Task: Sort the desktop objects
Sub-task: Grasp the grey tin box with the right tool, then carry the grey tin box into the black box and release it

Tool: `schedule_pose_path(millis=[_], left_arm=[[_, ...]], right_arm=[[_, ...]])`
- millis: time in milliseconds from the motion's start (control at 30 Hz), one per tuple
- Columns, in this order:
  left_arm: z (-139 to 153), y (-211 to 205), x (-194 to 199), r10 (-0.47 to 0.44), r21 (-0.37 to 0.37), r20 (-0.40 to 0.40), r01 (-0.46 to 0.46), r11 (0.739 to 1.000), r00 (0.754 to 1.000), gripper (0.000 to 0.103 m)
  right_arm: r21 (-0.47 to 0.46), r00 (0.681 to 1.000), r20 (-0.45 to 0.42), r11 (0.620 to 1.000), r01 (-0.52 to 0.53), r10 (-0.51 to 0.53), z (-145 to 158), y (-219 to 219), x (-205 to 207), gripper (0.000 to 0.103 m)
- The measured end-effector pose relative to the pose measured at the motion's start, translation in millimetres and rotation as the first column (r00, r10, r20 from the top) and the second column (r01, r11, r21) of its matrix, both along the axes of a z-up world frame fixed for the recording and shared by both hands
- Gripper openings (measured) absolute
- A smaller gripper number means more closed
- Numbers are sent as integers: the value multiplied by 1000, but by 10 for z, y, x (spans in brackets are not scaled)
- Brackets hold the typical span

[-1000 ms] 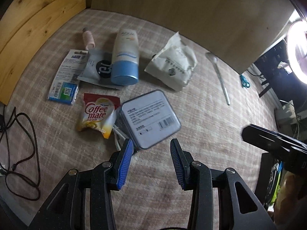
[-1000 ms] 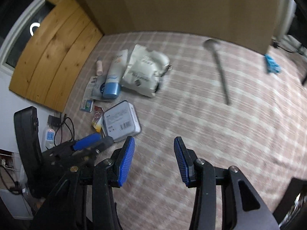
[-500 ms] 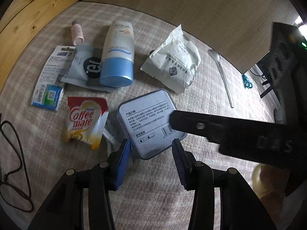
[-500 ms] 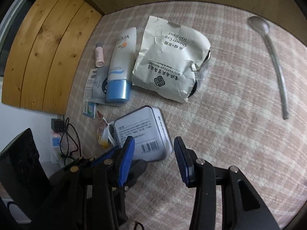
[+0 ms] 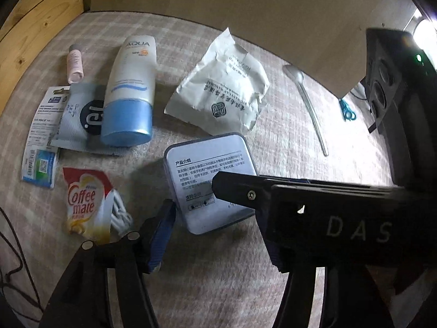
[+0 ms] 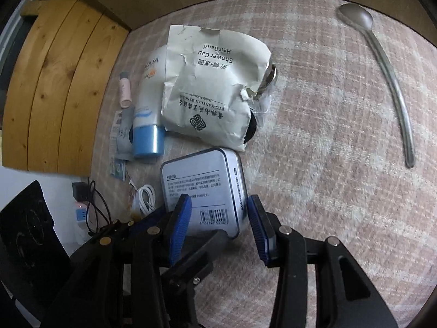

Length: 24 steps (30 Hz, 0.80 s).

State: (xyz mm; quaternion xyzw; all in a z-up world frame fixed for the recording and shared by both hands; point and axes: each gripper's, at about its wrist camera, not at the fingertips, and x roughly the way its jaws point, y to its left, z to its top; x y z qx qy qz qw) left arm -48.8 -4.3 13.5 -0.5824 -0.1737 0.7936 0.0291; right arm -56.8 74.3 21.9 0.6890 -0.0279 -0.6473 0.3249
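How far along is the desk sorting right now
Nothing looks sorted yet. In hand: the right claw straddles the tin, while the left claw is opening beside it. Left: tube, paper bag, spoon, sachets all lie loose.

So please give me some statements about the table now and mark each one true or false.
1. The tin lies between the pads of the right tool. True.
2. The spoon lies on the shower cap bag. False: it lies apart from it, alone on the cloth.
3. The AQUA tube lies partly on a grey sachet. True.
4. The Coffee mate packet is between the pads of the left tool. False: it lies beside the left pad; that tool's jaws are opening with the tin's near edge between them.
5. The tube's cap is red. False: it is blue.
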Motion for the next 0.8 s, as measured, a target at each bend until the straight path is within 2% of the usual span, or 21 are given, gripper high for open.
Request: schedule_pose_path(millis=[133,300,567,700,800], left_arm=[[34,-8,56,-17,26,-9,17,1000,1000,54],[180,81,186,-41,30,-29,42,999,999,54],[404,649,371,-163,-5,-68,163,987,984,55],[567,1000,469,-239,-29,-92,238,971,967,55],[699,1374,523,-313,-39,-110,311,950,943,56]], right_arm=[[11,1000,-23,1000,-5,5,51,73,61,42],[-19,999,-39,999,33,-34,164,312,178,42],[-22,989,-103,994,107,-108,386,986,398,42],[-47,977,-128,985,169,-173,528,1426,494,42],[-55,961,-149,972,228,-233,660,1800,559,42]])
